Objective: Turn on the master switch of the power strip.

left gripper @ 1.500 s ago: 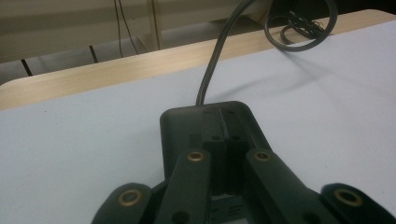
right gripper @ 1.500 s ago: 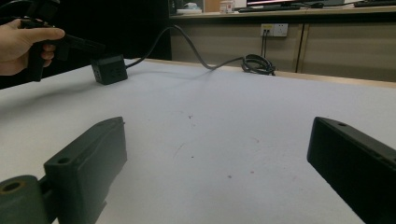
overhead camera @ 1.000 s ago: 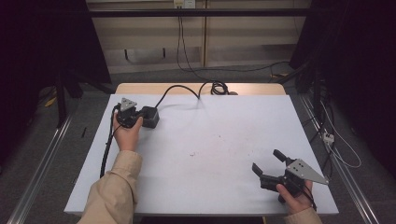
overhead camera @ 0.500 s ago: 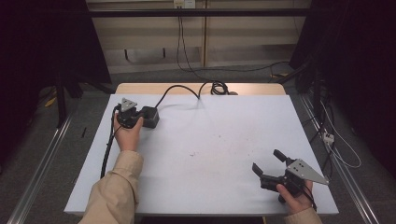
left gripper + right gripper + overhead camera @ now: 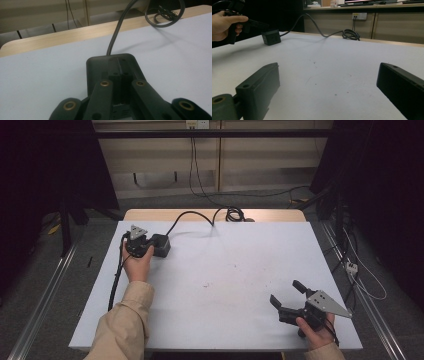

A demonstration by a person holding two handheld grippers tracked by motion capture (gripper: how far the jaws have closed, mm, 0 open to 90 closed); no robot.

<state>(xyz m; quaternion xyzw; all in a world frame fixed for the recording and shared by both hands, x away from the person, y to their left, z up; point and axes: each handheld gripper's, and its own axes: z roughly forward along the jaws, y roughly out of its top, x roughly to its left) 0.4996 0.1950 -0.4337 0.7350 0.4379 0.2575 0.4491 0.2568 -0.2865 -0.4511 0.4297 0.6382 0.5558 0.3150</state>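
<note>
A black power box point(image 5: 161, 245) with a thick black cable point(image 5: 192, 215) lies at the table's far left. My left gripper point(image 5: 151, 248), held in a hand, points at it. In the left gripper view its jaws are pressed together, and the gripper point(image 5: 120, 78) sits over the top of the box point(image 5: 100, 65). I cannot tell whether the tips touch the box. My right gripper point(image 5: 286, 292) rests near the front right corner, jaws spread wide with only bare table between them point(image 5: 329, 72). From there the box point(image 5: 271, 37) shows far off at the upper left.
The cable runs back to a coil point(image 5: 232, 213) at the far edge of the white table point(image 5: 230, 255). A wooden strip point(image 5: 270, 215) borders that far edge. Floor rails and loose wires lie beside the table on both sides.
</note>
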